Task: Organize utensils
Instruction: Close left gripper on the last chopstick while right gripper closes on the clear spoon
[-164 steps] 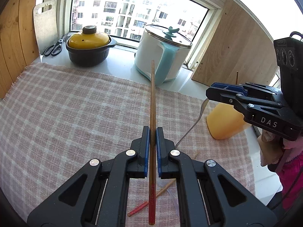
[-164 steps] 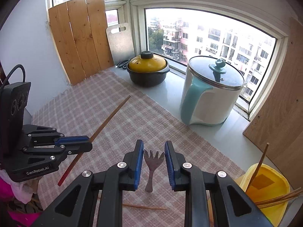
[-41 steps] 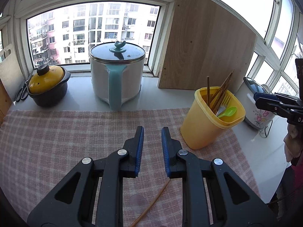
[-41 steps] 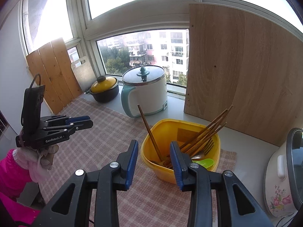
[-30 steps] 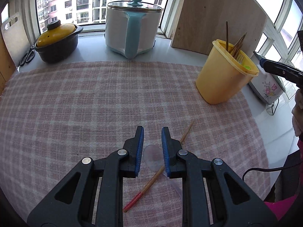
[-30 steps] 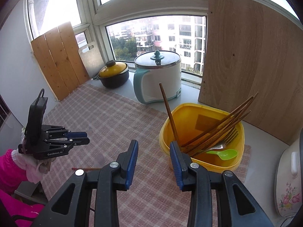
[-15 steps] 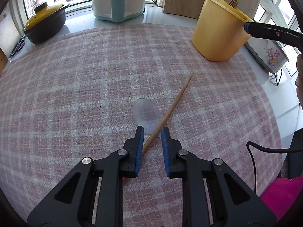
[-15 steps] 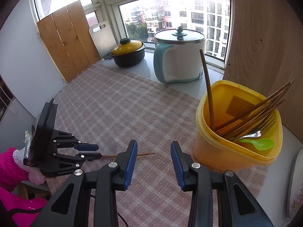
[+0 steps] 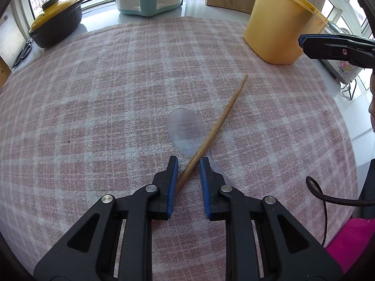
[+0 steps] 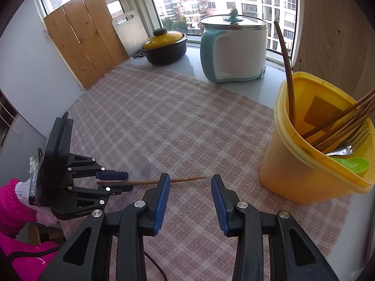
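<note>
A wooden chopstick point(image 9: 219, 126) lies on the checked cloth, crossing over a clear plastic spoon point(image 9: 186, 134). My left gripper point(image 9: 188, 164) is open, low over the cloth, with the chopstick's near part between its fingertips. In the right wrist view the chopstick point(image 10: 185, 179) and spoon point(image 10: 141, 167) lie by the left gripper point(image 10: 114, 182). My right gripper point(image 10: 190, 187) is open and empty above the cloth. The yellow utensil tub point(image 10: 302, 161) to its right holds several chopsticks, a metal fork and a green spoon. It also shows in the left wrist view point(image 9: 275, 28).
A white and teal cooker point(image 10: 233, 51) and a black pot with a yellow lid point(image 10: 165, 46) stand at the window. Wooden boards point(image 10: 86, 37) lean at the back left. The checked cloth point(image 10: 164, 117) covers the counter, whose edge is near on the right.
My left gripper has dropped down and forward to the chopstick and spoon, now straddling the chopstick. My right gripper has pulled back from the tub and lowered.
</note>
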`<action>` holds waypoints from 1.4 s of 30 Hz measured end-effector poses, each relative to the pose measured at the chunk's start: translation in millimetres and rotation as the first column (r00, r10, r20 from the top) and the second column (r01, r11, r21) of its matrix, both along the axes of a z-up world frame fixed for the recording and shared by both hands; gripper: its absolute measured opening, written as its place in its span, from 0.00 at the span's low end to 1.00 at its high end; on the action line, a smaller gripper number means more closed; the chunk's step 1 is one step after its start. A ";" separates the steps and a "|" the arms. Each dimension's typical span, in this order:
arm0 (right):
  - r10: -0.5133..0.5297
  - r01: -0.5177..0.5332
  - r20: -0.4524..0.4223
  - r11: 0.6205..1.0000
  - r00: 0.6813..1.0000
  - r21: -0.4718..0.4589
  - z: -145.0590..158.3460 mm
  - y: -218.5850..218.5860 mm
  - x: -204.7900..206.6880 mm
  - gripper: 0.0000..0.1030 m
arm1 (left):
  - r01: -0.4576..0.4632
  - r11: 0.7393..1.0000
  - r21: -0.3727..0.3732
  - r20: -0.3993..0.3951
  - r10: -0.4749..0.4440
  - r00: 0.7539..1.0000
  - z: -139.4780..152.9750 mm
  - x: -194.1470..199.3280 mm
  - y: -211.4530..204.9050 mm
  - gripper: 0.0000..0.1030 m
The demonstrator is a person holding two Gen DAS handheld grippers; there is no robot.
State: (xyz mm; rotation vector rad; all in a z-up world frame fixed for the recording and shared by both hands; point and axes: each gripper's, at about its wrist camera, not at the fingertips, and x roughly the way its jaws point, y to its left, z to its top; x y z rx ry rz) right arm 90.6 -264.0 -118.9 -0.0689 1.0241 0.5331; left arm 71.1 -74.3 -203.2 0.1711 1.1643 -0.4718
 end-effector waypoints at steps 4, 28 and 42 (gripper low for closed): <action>0.010 -0.010 -0.015 1.000 1.000 0.000 -5.9 4.8 0.9 0.36 | -0.020 1.000 -0.005 0.005 0.020 1.000 -1.2 0.0 1.6 0.17; 0.194 -0.197 -0.158 0.980 0.968 -0.003 -65.5 87.5 14.9 0.36 | -0.255 0.965 -0.051 0.013 0.256 0.966 -0.3 -5.6 55.3 0.05; 0.281 -0.300 -0.127 0.939 0.951 -0.170 -86.9 139.6 6.2 0.36 | -0.295 0.954 -0.052 0.003 0.295 0.955 0.5 -5.6 73.3 0.05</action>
